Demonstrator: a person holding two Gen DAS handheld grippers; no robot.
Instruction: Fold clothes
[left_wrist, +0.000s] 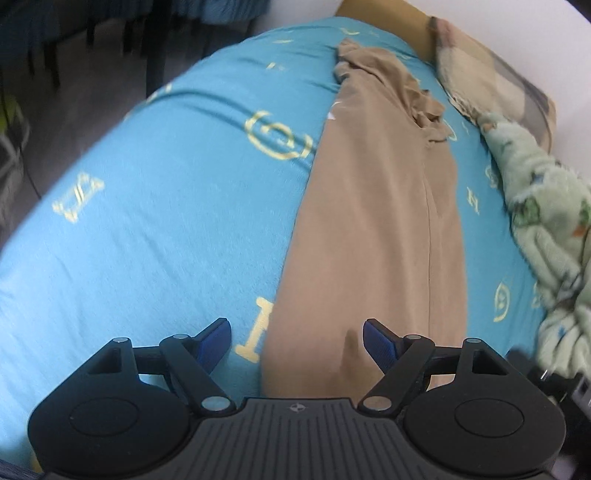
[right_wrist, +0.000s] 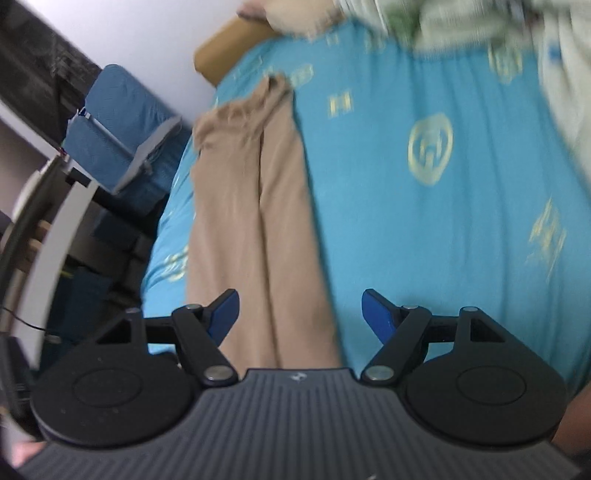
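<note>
Tan garment (left_wrist: 373, 221), long narrow strip, flat, far end bunched

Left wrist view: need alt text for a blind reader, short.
A long tan garment lies stretched out along a turquoise bedsheet with yellow emblems, its far end bunched. The left gripper hovers open over its near end, holding nothing. A pale green fleece blanket is heaped at the right.

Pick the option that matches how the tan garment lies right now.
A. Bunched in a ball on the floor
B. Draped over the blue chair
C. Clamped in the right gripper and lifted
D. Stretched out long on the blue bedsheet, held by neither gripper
D: the tan garment lies stretched out on the blue bedsheet, and both the left gripper and right gripper stand open, empty.
</note>
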